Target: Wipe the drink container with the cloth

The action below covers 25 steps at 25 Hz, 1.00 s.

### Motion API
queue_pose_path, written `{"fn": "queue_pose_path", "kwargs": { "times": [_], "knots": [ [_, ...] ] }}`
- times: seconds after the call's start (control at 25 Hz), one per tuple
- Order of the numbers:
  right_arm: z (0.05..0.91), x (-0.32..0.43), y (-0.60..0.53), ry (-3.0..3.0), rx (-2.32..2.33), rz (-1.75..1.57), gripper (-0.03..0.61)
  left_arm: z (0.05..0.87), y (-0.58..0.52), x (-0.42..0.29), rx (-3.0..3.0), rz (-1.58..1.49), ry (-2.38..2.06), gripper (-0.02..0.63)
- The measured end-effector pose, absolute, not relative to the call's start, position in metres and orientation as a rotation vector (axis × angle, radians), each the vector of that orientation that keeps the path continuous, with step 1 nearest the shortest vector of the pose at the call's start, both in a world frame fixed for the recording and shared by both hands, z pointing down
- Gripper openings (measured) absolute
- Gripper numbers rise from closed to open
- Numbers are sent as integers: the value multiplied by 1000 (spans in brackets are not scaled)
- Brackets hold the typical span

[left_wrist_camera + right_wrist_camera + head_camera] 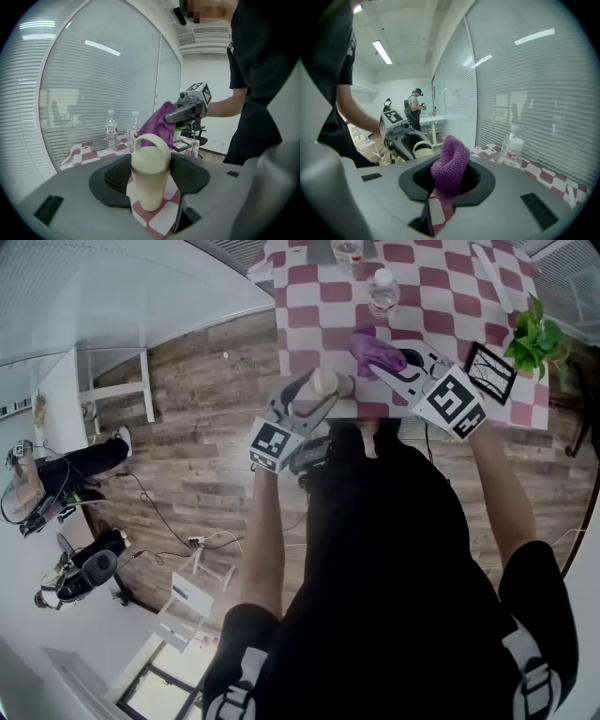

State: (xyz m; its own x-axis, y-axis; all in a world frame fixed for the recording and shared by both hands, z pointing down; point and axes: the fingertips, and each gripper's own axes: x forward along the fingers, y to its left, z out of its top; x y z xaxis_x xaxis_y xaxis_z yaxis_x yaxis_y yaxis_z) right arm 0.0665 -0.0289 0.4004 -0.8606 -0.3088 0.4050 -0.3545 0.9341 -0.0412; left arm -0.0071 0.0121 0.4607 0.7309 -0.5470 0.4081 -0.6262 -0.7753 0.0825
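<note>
left gripper (325,384) fingers clamp drink container (150,176) mid-body (rigid, smooth, probably slippery) | right gripper (449,180) fingers pinch cloth (157,124): soft, limp, beside container's top

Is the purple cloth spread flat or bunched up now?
Bunched up: the purple cloth bulges as a wad between the right gripper's closed jaws.

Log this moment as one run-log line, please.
left tool: shut on cream container | right tool: shut on purple cloth | wiping: contact not visible
</note>
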Motion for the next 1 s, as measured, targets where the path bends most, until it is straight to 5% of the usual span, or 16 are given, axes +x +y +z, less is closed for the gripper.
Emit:
{"fn": "queue_pose_path", "kwargs": {
  "times": [1.0],
  "knots": [
    [357,120,38,-2672,1105,334,89,438,21,-2,2751,315,-999,287]
  ]
}}
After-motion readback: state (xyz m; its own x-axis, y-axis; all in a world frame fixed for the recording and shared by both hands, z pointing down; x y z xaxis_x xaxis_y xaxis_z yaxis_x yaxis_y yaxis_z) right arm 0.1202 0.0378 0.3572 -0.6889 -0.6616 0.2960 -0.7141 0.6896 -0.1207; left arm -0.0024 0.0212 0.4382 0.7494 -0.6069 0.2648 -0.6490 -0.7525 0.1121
